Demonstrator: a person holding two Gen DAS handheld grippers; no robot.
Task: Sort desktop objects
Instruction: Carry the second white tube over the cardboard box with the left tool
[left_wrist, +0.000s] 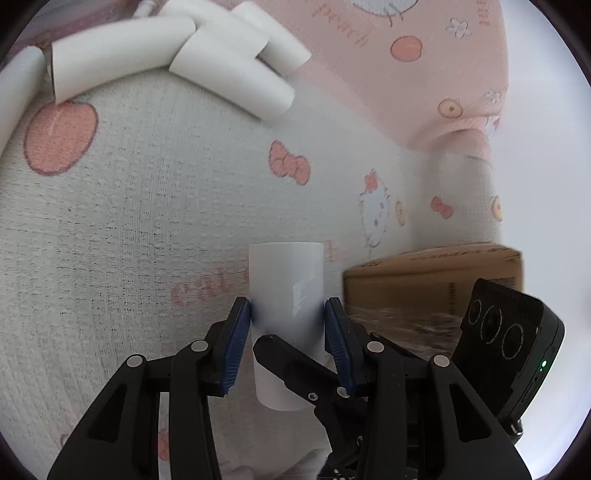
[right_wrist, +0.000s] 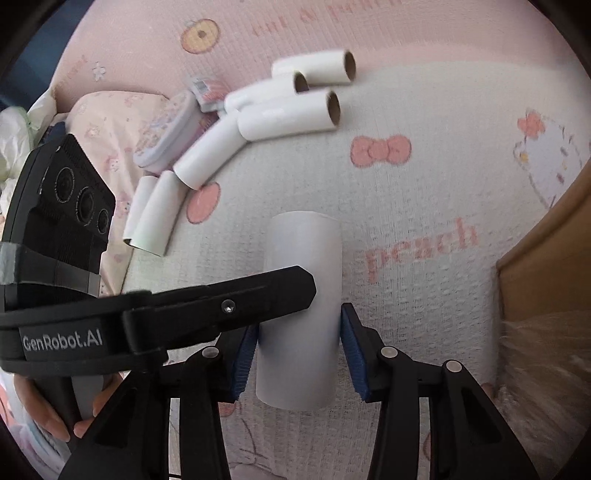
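Right wrist: both claws (right_wrist: 299, 347) (left_wrist: 288, 328) clenched on one white tube (right_wrist: 301, 295), cardboard box (right_wrist: 546, 258) rightward.

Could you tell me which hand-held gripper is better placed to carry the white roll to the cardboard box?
Probably the right hand-held gripper: it grips the white roll, and the cardboard box lies on its side.

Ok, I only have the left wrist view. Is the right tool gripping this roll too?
Observer: Yes, the right tool has a pad on each side of the roll.
Operator: Anything beside the pile?
Observer: A pink patterned case lies against its left side.
Operator: Who holds the left tool?
Observer: Only fingers show, wrapped round its handle.
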